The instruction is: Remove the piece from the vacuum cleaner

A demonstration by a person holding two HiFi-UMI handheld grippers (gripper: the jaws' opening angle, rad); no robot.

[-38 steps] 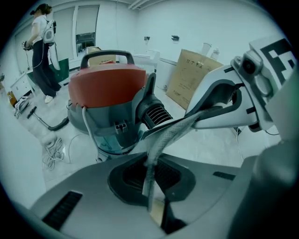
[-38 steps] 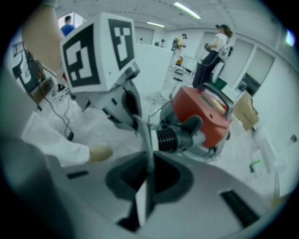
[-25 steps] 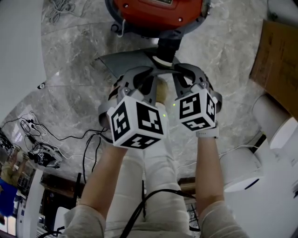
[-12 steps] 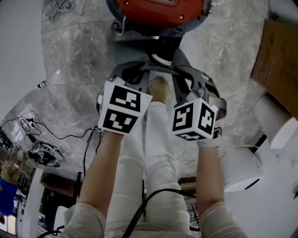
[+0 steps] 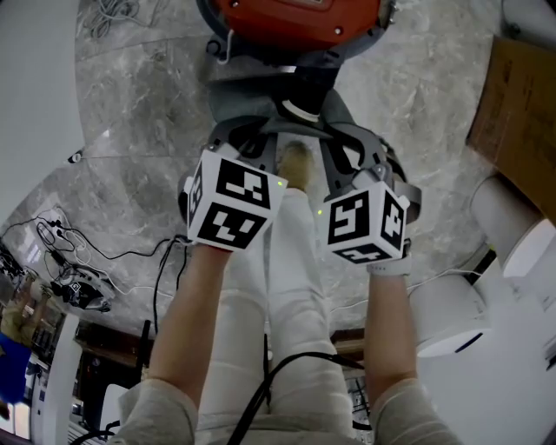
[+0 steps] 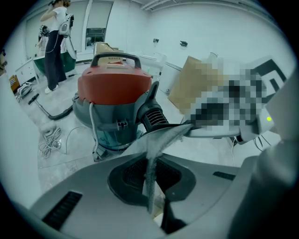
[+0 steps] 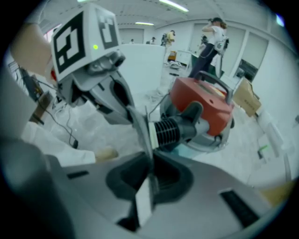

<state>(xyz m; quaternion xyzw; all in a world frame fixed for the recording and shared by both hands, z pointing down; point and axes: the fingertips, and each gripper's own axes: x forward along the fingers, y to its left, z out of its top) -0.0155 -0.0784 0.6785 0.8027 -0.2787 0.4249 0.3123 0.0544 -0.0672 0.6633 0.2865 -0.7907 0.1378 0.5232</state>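
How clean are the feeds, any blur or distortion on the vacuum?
Head view: evenly lit, sharp, vacuum cropped at top. Left gripper view: fisheye bend, dark corners, piece soft up close. Right gripper view: same bend, piece blurred, vacuum clearer.

A lab: marble floor [image 5: 139,96], loose cables [image 5: 87,252], cardboard [image 5: 517,113].

Glossy plastic vacuum cleaner [image 5: 291,19], matt piece [image 6: 150,156]

surface: grey marble floor [image 5: 139,104] | on it: red vacuum cleaner [image 5: 291,19], coiled cable [image 5: 111,16], cardboard [image 5: 517,96]
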